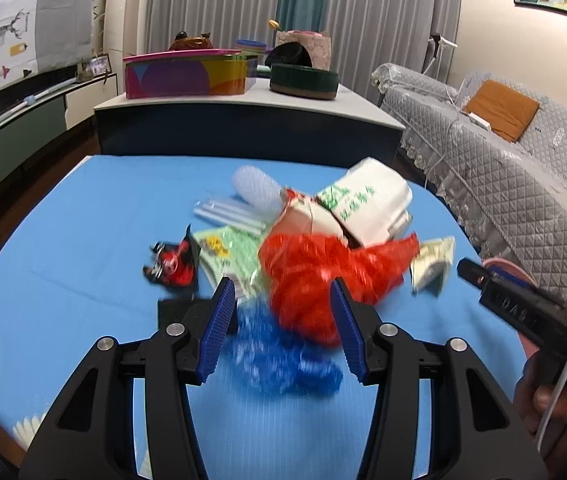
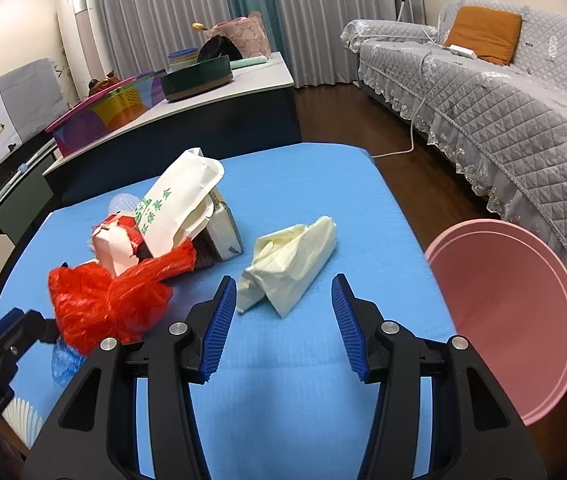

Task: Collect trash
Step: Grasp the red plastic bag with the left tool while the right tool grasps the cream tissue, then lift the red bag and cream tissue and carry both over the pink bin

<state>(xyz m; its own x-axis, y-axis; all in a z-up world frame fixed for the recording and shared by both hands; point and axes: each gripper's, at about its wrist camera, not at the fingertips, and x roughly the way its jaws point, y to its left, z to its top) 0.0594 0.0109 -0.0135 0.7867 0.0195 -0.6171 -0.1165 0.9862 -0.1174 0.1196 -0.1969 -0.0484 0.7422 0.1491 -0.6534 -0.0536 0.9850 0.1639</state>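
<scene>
While you close in on the pile, check these:
Left gripper (image 1: pixel 283 320): jaws apart, nothing clamped; red mesh bag (image 1: pixel 315 276) just ahead, between the pads.
Right gripper (image 2: pixel 283 320): jaws apart, empty; crumpled cream paper wrapper (image 2: pixel 291 260) just ahead, long axis running away to your right.
Nearer hand: right for wrapper, left for mesh.
Pink bin (image 2: pixel 503 320): right of right gripper.

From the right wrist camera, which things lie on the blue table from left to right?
Blue plastic bag → red plastic bag → white takeaway box with green print → crumpled pale yellow paper → pink bin, beside the table's right edge.
</scene>
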